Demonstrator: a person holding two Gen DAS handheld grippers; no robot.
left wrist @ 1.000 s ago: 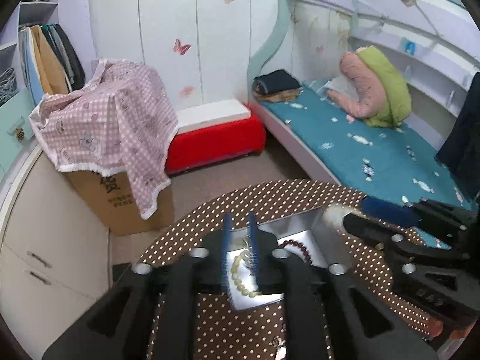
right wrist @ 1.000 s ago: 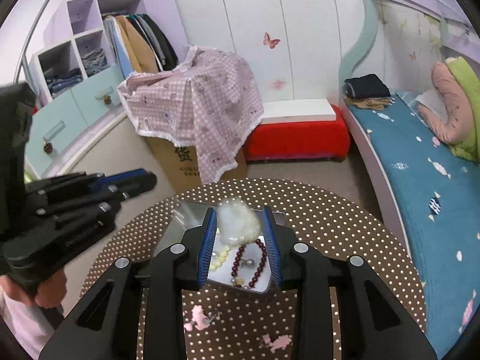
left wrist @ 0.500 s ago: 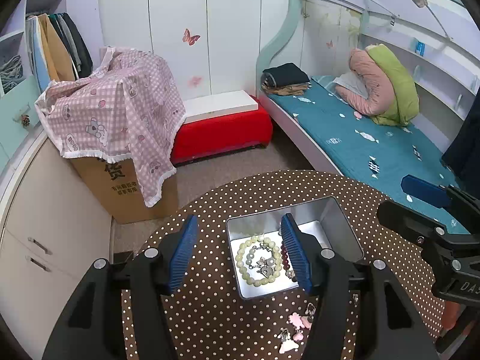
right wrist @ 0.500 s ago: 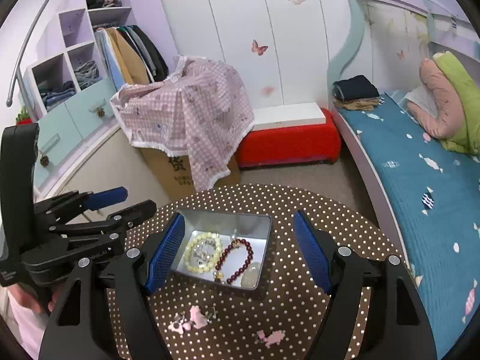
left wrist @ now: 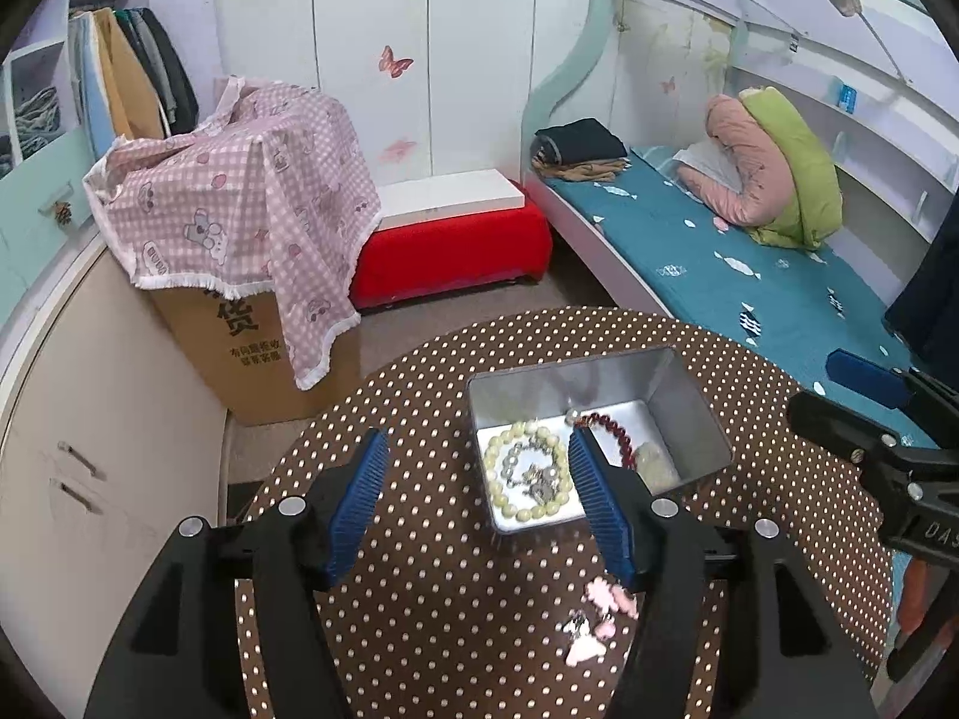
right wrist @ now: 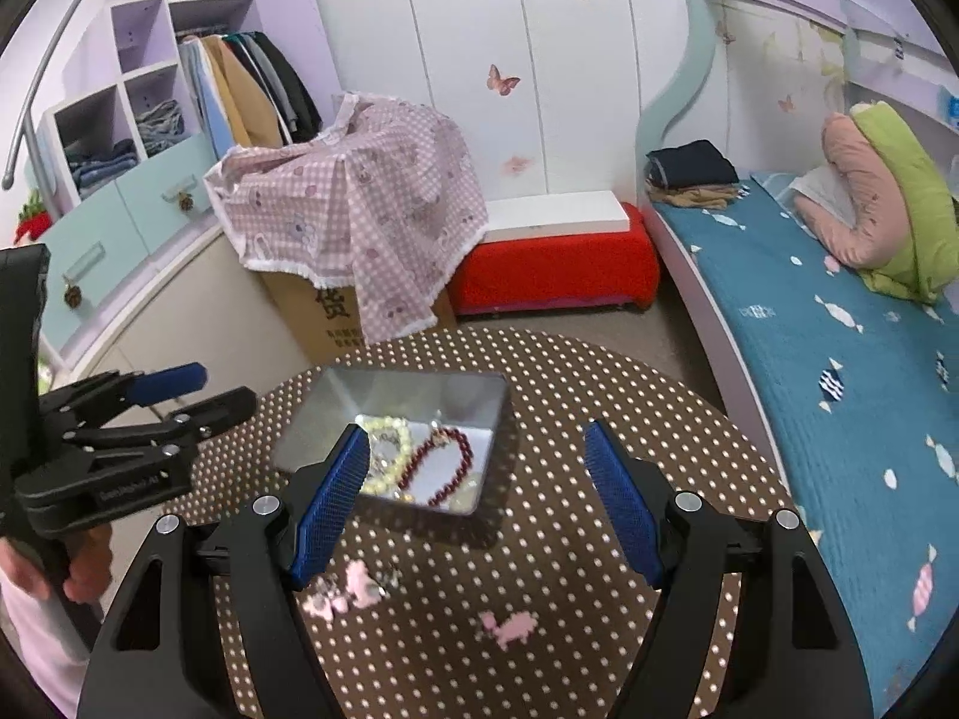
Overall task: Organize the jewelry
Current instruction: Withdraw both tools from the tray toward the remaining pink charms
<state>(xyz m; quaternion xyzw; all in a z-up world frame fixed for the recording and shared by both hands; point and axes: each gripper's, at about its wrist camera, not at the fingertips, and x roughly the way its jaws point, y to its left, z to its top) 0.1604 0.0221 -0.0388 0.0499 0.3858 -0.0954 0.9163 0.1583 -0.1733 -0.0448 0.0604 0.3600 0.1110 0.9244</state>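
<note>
Brown polka-dot cloth (right wrist: 539, 395) covered our round table, where the rectangular silver tin (right wrist: 413, 386) held the cream bead bracelet (left wrist: 509, 479) and dark red bead bracelet (right wrist: 443, 467). We held the left gripper (left wrist: 479, 503) and right gripper (right wrist: 473, 497) wide open, empty. Pink hair clips (right wrist: 509, 626) lay loose nearby; we judged a low, centred pinch best.

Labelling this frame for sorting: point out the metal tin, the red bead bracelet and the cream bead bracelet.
metal tin (left wrist: 689, 413), left wrist view, right inner wall.
red bead bracelet (right wrist: 464, 449), right wrist view, right side of loop.
cream bead bracelet (left wrist: 492, 467), left wrist view, left side of loop.
</note>
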